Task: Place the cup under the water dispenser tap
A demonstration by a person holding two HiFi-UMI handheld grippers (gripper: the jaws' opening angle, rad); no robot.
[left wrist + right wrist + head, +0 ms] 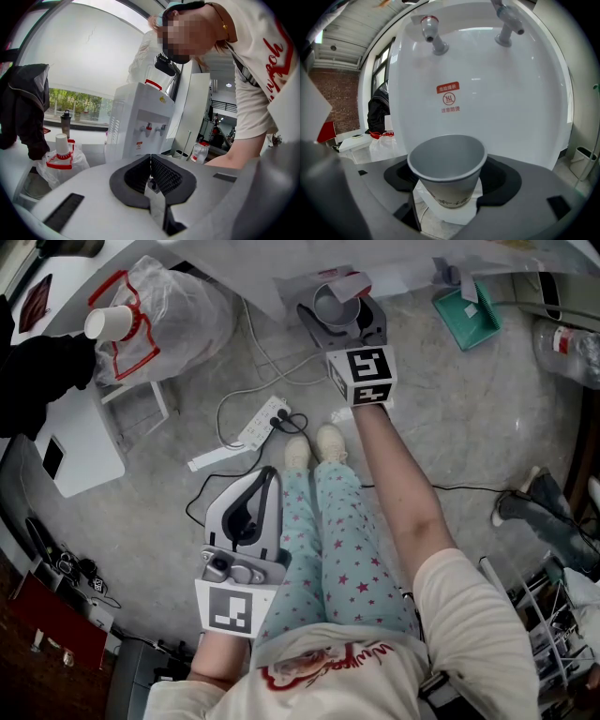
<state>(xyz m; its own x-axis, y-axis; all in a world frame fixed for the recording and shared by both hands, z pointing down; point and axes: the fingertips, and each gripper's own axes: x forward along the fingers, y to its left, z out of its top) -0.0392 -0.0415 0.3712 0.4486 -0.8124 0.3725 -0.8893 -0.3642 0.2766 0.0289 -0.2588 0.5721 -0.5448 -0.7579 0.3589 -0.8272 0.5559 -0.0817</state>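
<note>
Below the dispenser taps: the cup (447, 173) stands upright and empty with its mouth facing up. It sits lower in the right gripper view than the red tap (433, 40) and the second tap (506, 30). Whether it is straight beneath either tap I cannot tell.
Right gripper (450, 190): its jaws pinch the cup from both sides low on its wall, with the dark pads against the printed paper.
Water dispenser (501, 93): its white front fills the right gripper view close behind the cup. A small red label (448, 98) sits on it between the taps and the cup's rim.
Head view, far end: the right gripper is stretched out at arm's length. The cup shows there from above as a grey ring between the jaws, over the grey floor (469, 446).
Left gripper (151, 169): its jaws are pressed together with nothing between them. In its own view the water dispenser stands well apart, and both taps look small.
Head view, near end: the left gripper is held low beside the person's leg (300, 549), pointing forward and well apart from the right gripper.
White table (80, 451): it lies at the person's left. A plastic bag (178, 310) with red handles is near it, and a second paper cup (108, 322) rests on the bag.
Floor: a white power strip (261, 425) lies just ahead of the person's shoes (315, 446), and a cable curls beside it. A green dustpan (469, 315) lies well off to the right.
</note>
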